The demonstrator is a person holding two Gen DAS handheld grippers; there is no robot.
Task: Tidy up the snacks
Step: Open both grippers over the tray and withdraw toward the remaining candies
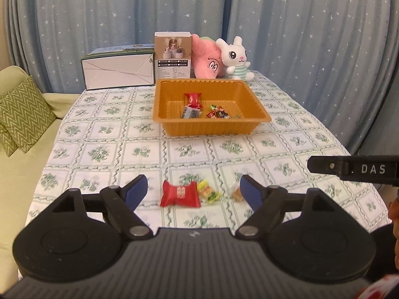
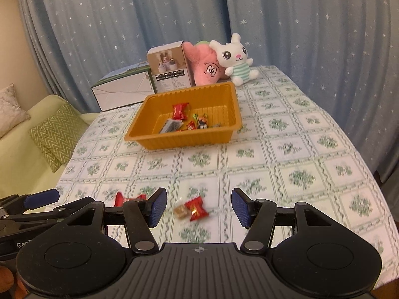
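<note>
We held both grippers low over the near end of the table [image 1: 286, 154], which wore a white cloth with green floral squares. Our left gripper [image 1: 192, 190] stood with its jaws wide apart and nothing pressed between the blue pads; on the cloth in the gap lay a large red snack packet [image 1: 180, 194], a yellow-green candy [image 1: 209, 193] touching its right side, and a small brown candy in clear wrap [image 1: 236, 194] just beside the right pad. Our right gripper [image 2: 199, 205] had its jaws parted to a middling width, also gripping nothing; between them on the cloth lay that brown candy and a small red candy [image 2: 197, 208], the two touching. From the right wrist view the large red packet peeked out behind the left finger, partly hidden.

Further back sat the orange tray [image 1: 254, 104], holding a red wrapped sweet [image 1: 193, 99] toward its rear, a grey packet [image 1: 191, 112] in front of it, and a cluster of mixed small candies [image 1: 219, 112] to the right. Behind the tray stood a white box [image 1: 118, 71], a taller carton [image 1: 172, 58], a pink plush [image 1: 207, 59] and a white rabbit plush [image 1: 237, 57], all against a blue starry curtain [image 1: 311, 37]. A green sofa with a zigzag cushion [image 1: 23, 112] sat off the table's left edge
</note>
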